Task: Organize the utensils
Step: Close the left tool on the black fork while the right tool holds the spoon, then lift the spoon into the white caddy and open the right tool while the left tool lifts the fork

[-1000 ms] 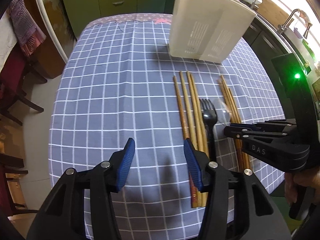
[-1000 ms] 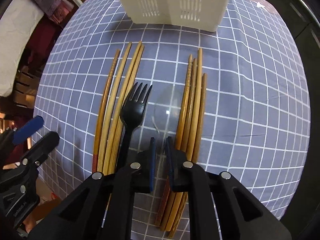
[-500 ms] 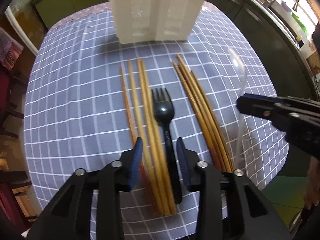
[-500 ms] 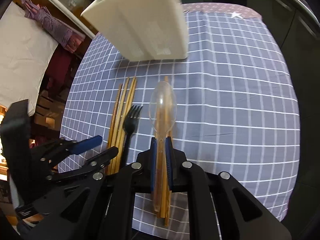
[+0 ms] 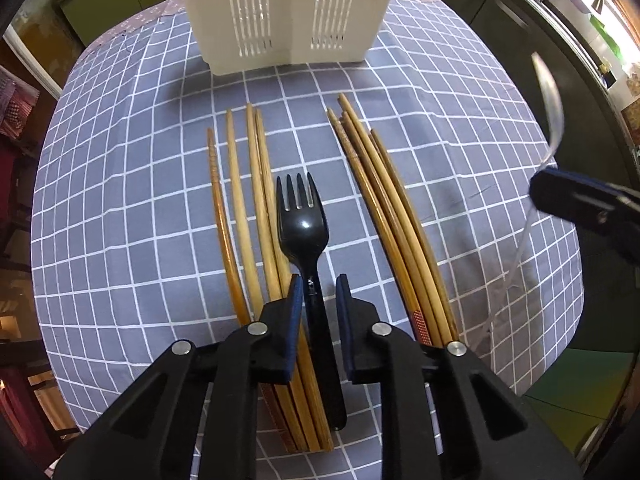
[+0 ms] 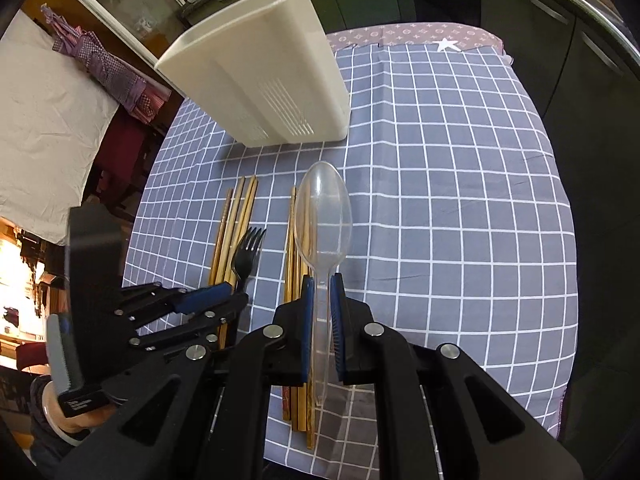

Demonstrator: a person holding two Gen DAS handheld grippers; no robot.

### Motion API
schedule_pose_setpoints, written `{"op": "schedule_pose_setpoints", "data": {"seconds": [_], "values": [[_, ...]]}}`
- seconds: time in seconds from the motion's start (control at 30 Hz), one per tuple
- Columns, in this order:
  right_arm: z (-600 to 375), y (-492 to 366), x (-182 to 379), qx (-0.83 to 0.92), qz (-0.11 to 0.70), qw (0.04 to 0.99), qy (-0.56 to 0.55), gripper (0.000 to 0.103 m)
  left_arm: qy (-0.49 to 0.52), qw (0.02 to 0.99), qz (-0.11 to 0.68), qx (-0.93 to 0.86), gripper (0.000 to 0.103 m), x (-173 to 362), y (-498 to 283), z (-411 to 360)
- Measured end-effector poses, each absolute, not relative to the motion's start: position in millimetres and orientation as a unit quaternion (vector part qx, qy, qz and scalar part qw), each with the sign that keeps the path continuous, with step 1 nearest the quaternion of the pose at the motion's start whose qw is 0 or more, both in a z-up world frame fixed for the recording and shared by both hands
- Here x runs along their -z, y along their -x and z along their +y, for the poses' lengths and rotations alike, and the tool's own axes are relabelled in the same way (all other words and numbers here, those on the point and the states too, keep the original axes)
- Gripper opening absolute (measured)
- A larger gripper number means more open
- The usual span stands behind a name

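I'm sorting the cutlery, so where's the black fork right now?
The black fork lies on the checked tablecloth between two bundles of chopsticks, its handle between the closing jaws of the left tool.

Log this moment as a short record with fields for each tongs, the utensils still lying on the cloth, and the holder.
left tongs: closing around the black fork handle, a thin gap showing at each pad
right tongs: shut on the clear spoon, lifted off the cloth
left chopstick bundle: flat, left of the fork
right chopstick bundle: flat, right of the fork
holder: white slotted caddy, upright behind the utensils
surface: blue checked tablecloth
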State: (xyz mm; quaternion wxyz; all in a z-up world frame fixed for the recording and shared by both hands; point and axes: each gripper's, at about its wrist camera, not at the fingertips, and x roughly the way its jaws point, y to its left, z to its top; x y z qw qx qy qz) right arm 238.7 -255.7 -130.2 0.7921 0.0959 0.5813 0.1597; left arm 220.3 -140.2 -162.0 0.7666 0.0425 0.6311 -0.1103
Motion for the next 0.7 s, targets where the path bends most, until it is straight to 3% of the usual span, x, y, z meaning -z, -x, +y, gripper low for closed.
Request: {"op": "schedule_pose_setpoints", "data": {"seconds": [0.7], "values": [[-259,-229,103,-0.17,0.549,0.815,-0.078,0.01,-0.046,0.774,0.622,0.107,0.009,183,-247,-160]]}}
